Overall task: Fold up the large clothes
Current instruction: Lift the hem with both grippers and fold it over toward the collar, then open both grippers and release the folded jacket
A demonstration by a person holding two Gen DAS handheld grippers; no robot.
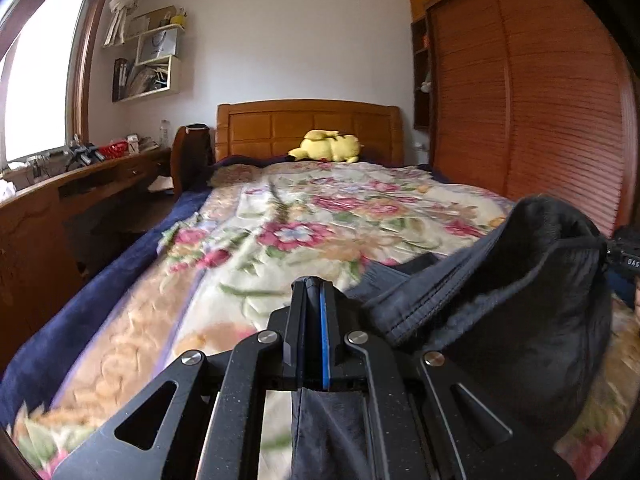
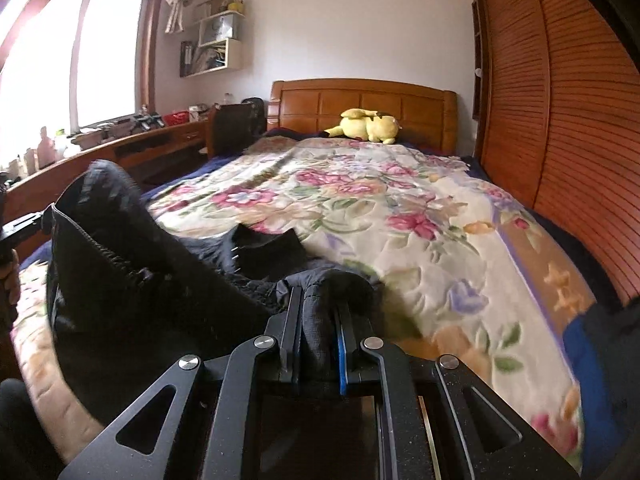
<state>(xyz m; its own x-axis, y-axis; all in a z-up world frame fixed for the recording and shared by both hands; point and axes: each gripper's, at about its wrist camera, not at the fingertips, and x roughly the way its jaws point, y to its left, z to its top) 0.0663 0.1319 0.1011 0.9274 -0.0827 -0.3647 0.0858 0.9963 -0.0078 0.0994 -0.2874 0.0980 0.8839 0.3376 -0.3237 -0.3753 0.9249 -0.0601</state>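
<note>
A large dark garment point(image 1: 516, 292) hangs lifted over the floral bedspread point(image 1: 304, 216), stretched between my two grippers. In the left wrist view my left gripper point(image 1: 313, 282) is shut, with a thin fold of the dark cloth pinched between its jaws and trailing down below. The garment bulges up to its right. In the right wrist view my right gripper point(image 2: 320, 294) is shut on a thick bunch of the dark garment point(image 2: 132, 264), which rises to the left toward the other gripper point(image 2: 16, 232) at the frame's edge. Part of the cloth still rests on the bedspread point(image 2: 400, 216).
A yellow plush toy point(image 1: 328, 147) lies by the wooden headboard point(image 1: 308, 124). A wooden desk point(image 1: 72, 184) with clutter and a chair run along the left under the window. A slatted wardrobe point(image 1: 532, 108) stands close on the right. A person's hand point(image 2: 9, 280) shows at far left.
</note>
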